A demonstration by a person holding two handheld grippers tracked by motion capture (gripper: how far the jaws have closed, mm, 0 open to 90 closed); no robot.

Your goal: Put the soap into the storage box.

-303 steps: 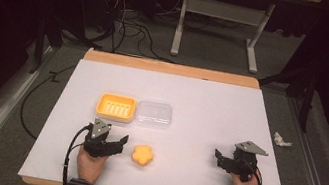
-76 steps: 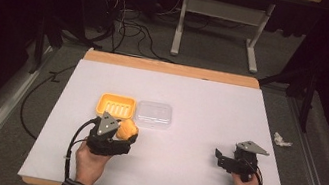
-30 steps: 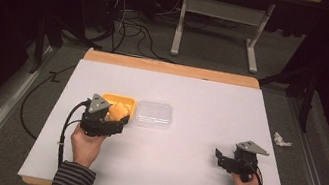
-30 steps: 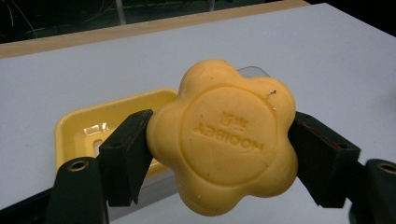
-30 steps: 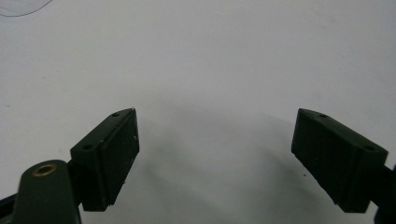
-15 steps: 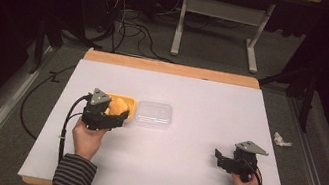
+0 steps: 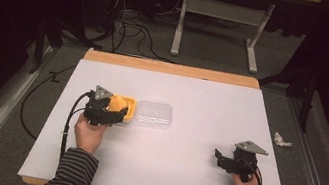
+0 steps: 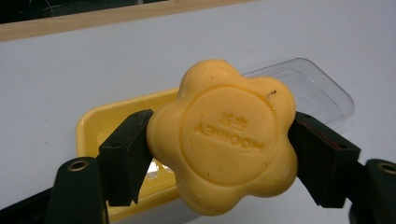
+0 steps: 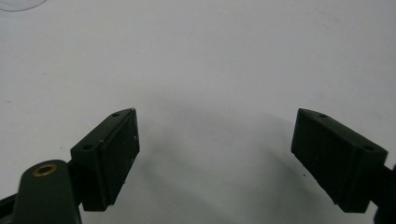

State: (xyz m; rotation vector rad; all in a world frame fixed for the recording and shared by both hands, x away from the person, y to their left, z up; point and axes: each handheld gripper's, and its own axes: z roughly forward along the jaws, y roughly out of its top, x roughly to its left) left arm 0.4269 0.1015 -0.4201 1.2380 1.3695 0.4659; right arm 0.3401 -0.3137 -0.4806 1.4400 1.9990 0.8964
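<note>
Waxy, matt yellow soap (image 8: 223,140) – glossy yellow plastic dish (image 8: 100,122), clear plastic lid (image 8: 322,93), matt white table (image 7: 212,100) edged in wood.

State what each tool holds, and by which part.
The left tool grips the yellow flower-shaped soap by two opposite edges, flat face toward its camera. The right tool is open, holding nothing.

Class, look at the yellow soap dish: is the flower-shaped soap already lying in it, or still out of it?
Out. The left gripper is shut on the soap, holding it on edge above the yellow dish.
</note>
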